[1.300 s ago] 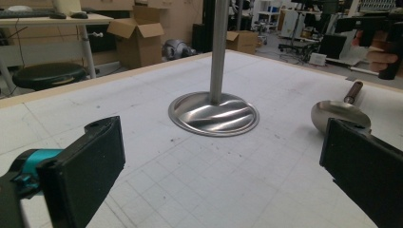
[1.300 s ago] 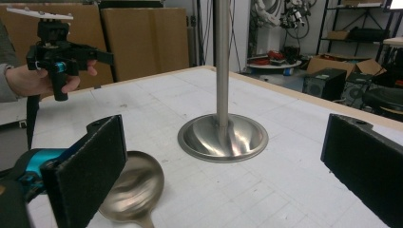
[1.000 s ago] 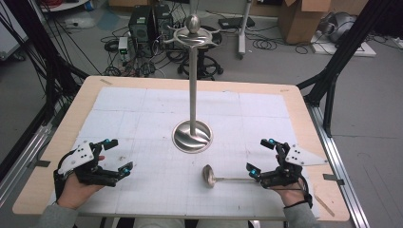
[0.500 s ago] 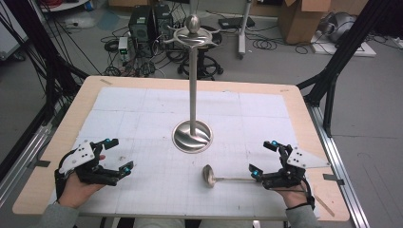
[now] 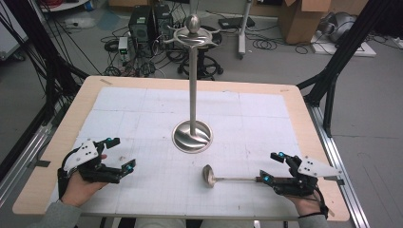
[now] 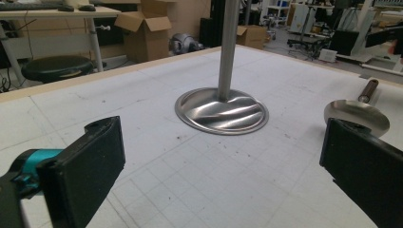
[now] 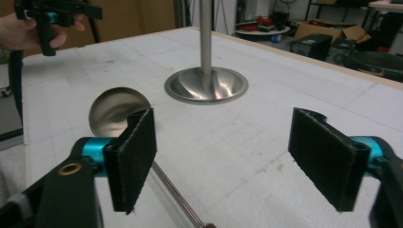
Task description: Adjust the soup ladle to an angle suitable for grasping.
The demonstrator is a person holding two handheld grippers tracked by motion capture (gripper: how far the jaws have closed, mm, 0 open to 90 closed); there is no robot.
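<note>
A steel ladle (image 5: pixel 223 179) lies on the white mat near the front, bowl to the left, dark handle pointing right. My right gripper (image 5: pixel 272 167) is at the handle's end, its near finger over the handle. Its jaws have just been closing but stand apart. In the right gripper view (image 7: pixel 223 156) the ladle's handle (image 7: pixel 176 197) runs low between the jaws beside the left pad, untouched by the pads. My left gripper (image 5: pixel 120 153) rests open at the front left, holding nothing. In the left gripper view (image 6: pixel 223 166) the ladle bowl (image 6: pixel 354 113) shows past the right jaw.
A tall steel stand rises from a round base (image 5: pixel 192 137) in the middle of the mat, with a hooked top (image 5: pixel 192 33). The wooden table edge (image 5: pixel 62 128) frames the mat. Cables, boxes and equipment lie on the floor behind.
My right gripper has slid to the right and toward the near edge along the ladle handle, and its jaws have narrowed. The left gripper and the ladle have stayed put.
</note>
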